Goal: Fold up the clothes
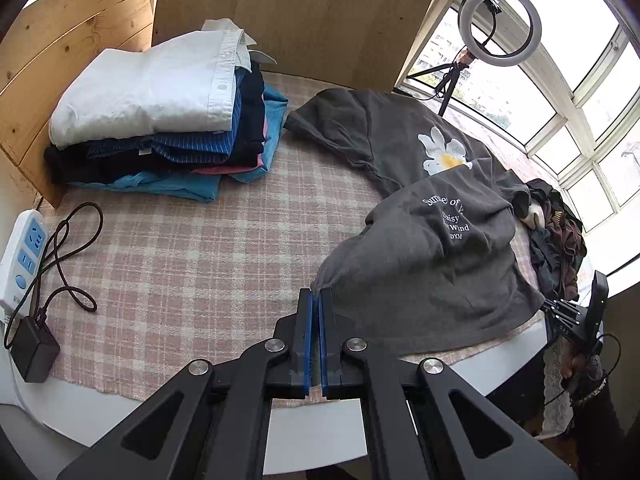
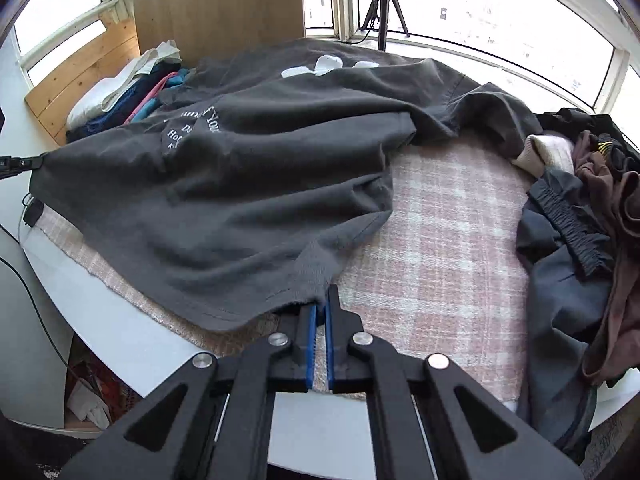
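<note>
A dark grey T-shirt (image 1: 420, 248) with a white daisy print and white lettering lies on the pink checked cloth (image 1: 192, 264), its lower part folded up over the print. My left gripper (image 1: 318, 294) is shut on one bottom corner of the shirt, lifted a little. In the right wrist view the same T-shirt (image 2: 248, 184) spreads across the table, and my right gripper (image 2: 322, 304) is shut on the other hem corner near the table's front edge. The right gripper (image 1: 560, 310) also shows at the far right of the left wrist view.
A stack of folded clothes (image 1: 160, 120), white shirt on top, sits at the back left against wooden boards. A power strip (image 1: 24, 256) with black cable and adapter lies at the left. A pile of unfolded dark clothes (image 2: 576, 232) sits at the right. A ring light (image 1: 500, 24) stands by the window.
</note>
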The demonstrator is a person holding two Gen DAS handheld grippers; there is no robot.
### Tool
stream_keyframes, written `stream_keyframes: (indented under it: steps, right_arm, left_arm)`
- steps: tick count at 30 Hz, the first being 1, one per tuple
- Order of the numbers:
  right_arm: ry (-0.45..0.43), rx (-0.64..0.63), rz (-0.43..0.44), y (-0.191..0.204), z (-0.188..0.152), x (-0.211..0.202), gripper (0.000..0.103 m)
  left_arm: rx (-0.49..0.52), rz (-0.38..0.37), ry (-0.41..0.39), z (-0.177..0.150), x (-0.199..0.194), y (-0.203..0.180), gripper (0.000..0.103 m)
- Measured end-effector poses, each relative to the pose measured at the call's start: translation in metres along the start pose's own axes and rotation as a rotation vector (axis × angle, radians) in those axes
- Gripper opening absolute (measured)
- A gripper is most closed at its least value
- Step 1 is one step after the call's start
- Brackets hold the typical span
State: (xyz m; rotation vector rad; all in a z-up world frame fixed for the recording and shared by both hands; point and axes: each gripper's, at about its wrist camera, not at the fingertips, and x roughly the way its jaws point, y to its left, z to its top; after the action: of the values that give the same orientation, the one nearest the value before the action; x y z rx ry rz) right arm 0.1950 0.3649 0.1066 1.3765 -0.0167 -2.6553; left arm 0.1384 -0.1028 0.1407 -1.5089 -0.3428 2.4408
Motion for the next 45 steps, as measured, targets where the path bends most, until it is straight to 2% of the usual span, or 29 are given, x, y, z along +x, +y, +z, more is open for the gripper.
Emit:
stream_keyframes:
  steps: [2, 4, 6, 7, 9, 12, 15, 17, 20, 22, 24, 28, 29, 32, 34, 36, 38, 43, 45]
  right_arm:
    - [-0.112, 0.083, -0.026, -0.04, 0.007, -0.063, 0.003]
    - [-0.228, 0.163, -0.087, -0.076, 0.008, -0.124, 0.003]
    - [-0.325, 0.248, -0.155, -0.102, 0.001, -0.174, 0.003]
    - [-0.345, 0.277, -0.182, -0.112, -0.002, -0.189, 0.003]
    - [-0.301, 0.284, -0.26, -0.119, -0.012, -0.188, 0.003]
    - [-0.115, 0.283, -0.326, -0.127, -0.025, -0.15, 0.003]
    - [0.073, 0.261, -0.289, -0.124, -0.034, -0.123, 0.004]
    - [0.097, 0.245, -0.275, -0.117, -0.036, -0.131, 0.004]
    - [0.011, 0.242, -0.211, -0.111, -0.018, -0.169, 0.007]
    - [-0.072, 0.246, -0.16, -0.115, 0.011, -0.196, 0.008]
    - [-0.15, 0.245, -0.116, -0.123, 0.048, -0.216, 0.013]
    - [-0.24, 0.16, -0.119, -0.127, 0.132, -0.22, 0.024]
    - [-0.247, 0.14, -0.125, -0.131, 0.155, -0.213, 0.029]
    - [-0.234, 0.096, -0.117, -0.146, 0.21, -0.175, 0.033]
    - [-0.183, 0.063, -0.116, -0.156, 0.234, -0.131, 0.044]
    - [-0.121, 0.028, -0.117, -0.166, 0.255, -0.083, 0.047]
    - [-0.059, 0.01, -0.096, -0.175, 0.266, -0.036, 0.047]
    - [0.129, -0.027, -0.046, -0.2, 0.273, 0.087, 0.047]
    - [0.171, -0.023, -0.022, -0.208, 0.274, 0.118, 0.047]
  left_arm:
    - [0.008, -0.065, 0.03, -0.015, -0.012, -0.014, 0.002]
    - [0.04, -0.124, 0.065, -0.037, -0.018, -0.036, 0.002]
    - [0.083, -0.19, 0.116, -0.061, -0.014, -0.061, 0.002]
    - [0.104, -0.224, 0.151, -0.074, -0.007, -0.074, 0.002]
    - [0.165, -0.247, 0.222, -0.097, 0.012, -0.097, 0.002]
    - [0.229, -0.235, 0.314, -0.115, 0.039, -0.115, 0.002]
    - [0.248, -0.21, 0.345, -0.111, 0.04, -0.107, 0.002]
    - [0.256, -0.162, 0.301, -0.095, 0.023, -0.094, 0.002]
    - [0.25, -0.045, 0.195, -0.056, -0.011, -0.068, 0.002]
    - [0.237, 0.028, 0.102, -0.02, -0.033, -0.054, 0.001]
    - [0.252, 0.088, 0.003, 0.021, -0.055, -0.054, 0.001]
    - [0.284, 0.165, -0.148, 0.107, -0.071, -0.07, 0.001]
    - [0.292, 0.185, -0.178, 0.127, -0.069, -0.076, 0.001]
    - [0.314, 0.22, -0.205, 0.171, -0.045, -0.094, 0.002]
    - [0.31, 0.22, -0.183, 0.19, -0.018, -0.104, 0.007]
    - [0.309, 0.223, -0.139, 0.199, 0.02, -0.113, 0.016]
    - [0.33, 0.25, -0.096, 0.204, 0.058, -0.121, 0.029]
    - [0.292, 0.293, 0.013, 0.213, 0.142, -0.115, 0.035]
    - [0.252, 0.313, 0.053, 0.22, 0.17, -0.103, 0.039]
